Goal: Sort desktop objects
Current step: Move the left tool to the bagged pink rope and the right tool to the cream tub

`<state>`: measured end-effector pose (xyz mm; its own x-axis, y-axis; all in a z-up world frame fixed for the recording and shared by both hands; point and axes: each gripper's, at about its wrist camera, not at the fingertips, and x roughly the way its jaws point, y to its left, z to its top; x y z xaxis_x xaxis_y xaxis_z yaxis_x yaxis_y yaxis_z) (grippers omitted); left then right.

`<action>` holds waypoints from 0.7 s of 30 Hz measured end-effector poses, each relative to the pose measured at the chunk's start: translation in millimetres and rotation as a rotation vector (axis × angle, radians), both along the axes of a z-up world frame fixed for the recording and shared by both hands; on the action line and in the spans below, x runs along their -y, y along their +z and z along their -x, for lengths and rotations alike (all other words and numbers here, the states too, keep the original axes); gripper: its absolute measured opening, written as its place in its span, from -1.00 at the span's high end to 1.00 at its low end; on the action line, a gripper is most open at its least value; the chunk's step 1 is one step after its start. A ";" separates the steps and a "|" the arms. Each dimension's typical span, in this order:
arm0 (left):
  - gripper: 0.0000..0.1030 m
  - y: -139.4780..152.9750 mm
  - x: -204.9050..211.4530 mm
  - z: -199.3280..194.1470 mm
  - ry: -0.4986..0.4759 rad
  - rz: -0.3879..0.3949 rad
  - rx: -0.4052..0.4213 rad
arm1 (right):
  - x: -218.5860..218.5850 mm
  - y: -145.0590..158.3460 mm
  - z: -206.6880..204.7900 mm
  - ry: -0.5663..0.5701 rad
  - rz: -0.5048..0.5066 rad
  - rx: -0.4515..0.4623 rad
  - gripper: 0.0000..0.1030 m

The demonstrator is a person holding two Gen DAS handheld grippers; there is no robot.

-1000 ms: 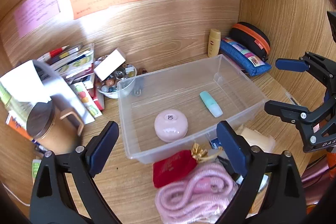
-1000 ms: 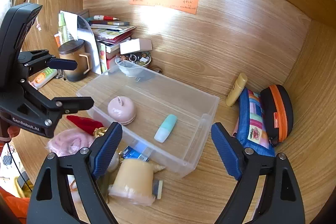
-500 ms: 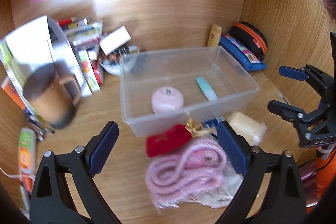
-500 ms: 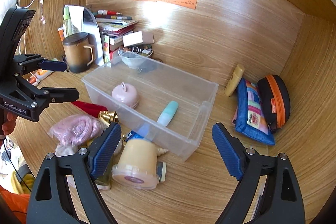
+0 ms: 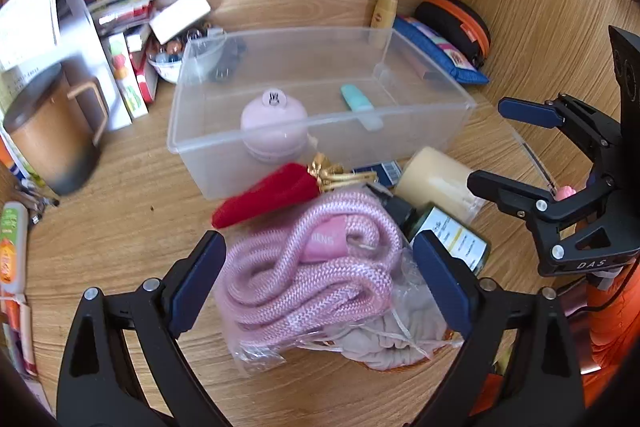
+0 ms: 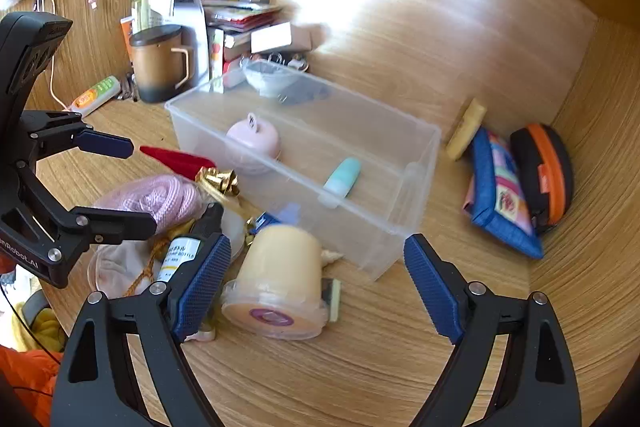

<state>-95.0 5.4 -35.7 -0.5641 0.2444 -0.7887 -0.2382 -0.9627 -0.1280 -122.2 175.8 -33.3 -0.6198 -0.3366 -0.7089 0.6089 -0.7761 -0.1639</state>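
Though blurred at edges, clear plastic bin sits mid-desk w/ pink round case left inside & mint tube right. Near of bin, pile: bagged pink braided rope, cream tub on its side, red velvet pouch w/ gold bow. Left gripper jaws apart, either side of rope, not touching. Right gripper jaws apart, around tub.
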 end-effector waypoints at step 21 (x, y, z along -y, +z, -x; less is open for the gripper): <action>-1.00 -28.8 6.6 -10.9 0.107 -0.032 -0.040 | -7.7 -37.9 8.6 -0.031 0.072 0.124 -0.72</action>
<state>-84.1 -1.2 -64.5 -0.6191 0.2053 -0.7580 -0.1394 -0.9786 -0.1512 -130.9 183.5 -71.2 -0.5397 -0.3715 -0.7554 0.5965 -0.8020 -0.0317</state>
